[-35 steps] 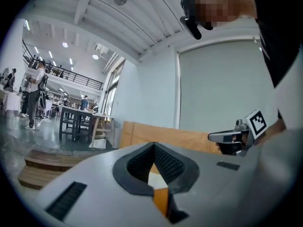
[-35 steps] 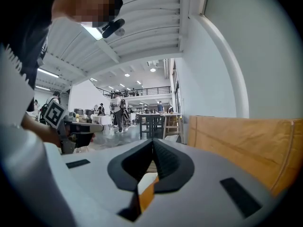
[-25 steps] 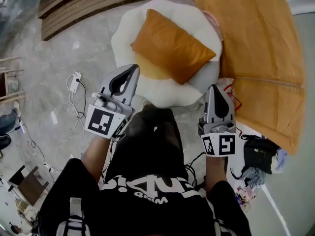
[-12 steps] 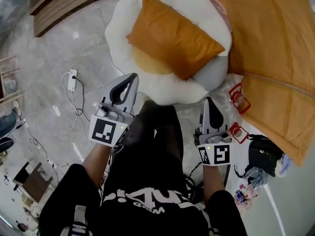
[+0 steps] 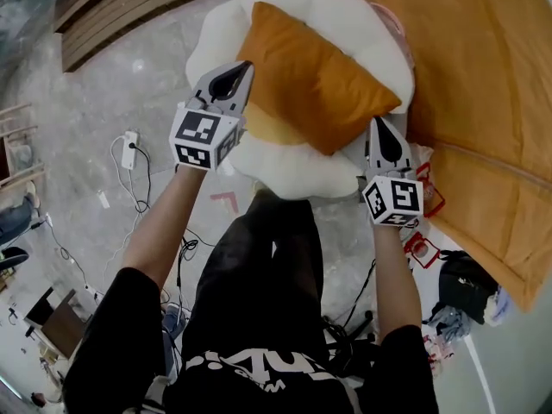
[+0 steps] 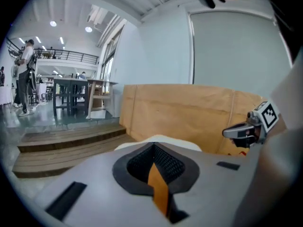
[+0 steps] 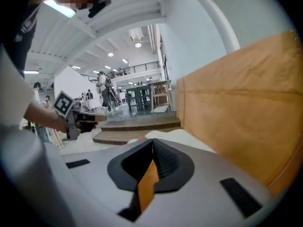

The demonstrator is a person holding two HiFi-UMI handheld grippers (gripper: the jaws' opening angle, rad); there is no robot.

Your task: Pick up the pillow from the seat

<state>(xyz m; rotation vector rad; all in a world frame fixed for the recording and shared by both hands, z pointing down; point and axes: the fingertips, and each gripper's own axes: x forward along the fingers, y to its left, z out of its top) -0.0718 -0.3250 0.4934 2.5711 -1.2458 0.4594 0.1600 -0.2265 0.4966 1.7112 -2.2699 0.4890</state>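
Marble floor [image 5: 129, 93] around a white seat [image 5: 293, 166], orange pillow [image 5: 315, 80] lying on it
Clenched shut and empty, left gripper [image 5: 241, 70] and right gripper [image 5: 380, 126] have just dropped to either side of the pillow; they must open before grasping

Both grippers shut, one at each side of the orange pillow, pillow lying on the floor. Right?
Not the floor: the orange pillow lies on the white seat, as the head view shows. The rest holds: the left gripper and the right gripper are both shut, one at each side of the pillow.
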